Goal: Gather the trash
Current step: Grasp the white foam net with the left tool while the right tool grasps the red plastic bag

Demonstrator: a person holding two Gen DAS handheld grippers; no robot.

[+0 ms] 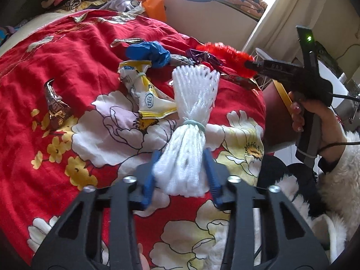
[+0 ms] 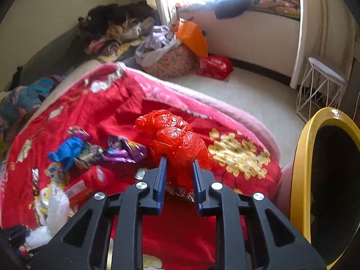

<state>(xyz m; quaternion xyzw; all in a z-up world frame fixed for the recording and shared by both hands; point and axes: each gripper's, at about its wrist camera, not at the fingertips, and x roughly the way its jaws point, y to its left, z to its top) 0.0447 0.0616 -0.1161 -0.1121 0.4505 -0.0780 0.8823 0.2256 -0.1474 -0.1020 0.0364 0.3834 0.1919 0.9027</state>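
My left gripper [image 1: 182, 157] is shut on a white foam net sleeve [image 1: 193, 103] tied with a pale band, over the red floral blanket [image 1: 67, 67]. My right gripper [image 2: 178, 160] is shut on a crumpled red plastic bag [image 2: 175, 135]; it also shows in the left wrist view [image 1: 225, 55]. Loose trash lies on the blanket: a blue glove [image 1: 148, 52], a yellow-white packet [image 1: 144, 90], a brown wrapper [image 1: 56, 105] and purple wrappers [image 2: 126, 150]. A bin with a yellow rim [image 2: 301, 157] and dark inside stands at the bed's right edge.
Clothes are piled at the bed's far end [image 2: 117, 29]. An orange bag [image 2: 193, 36] and a red bag [image 2: 216, 66] lie on the floor. A white wire stool [image 2: 321, 85] stands by the curtain. The holder's fluffy white sleeve [image 1: 337, 180] is at right.
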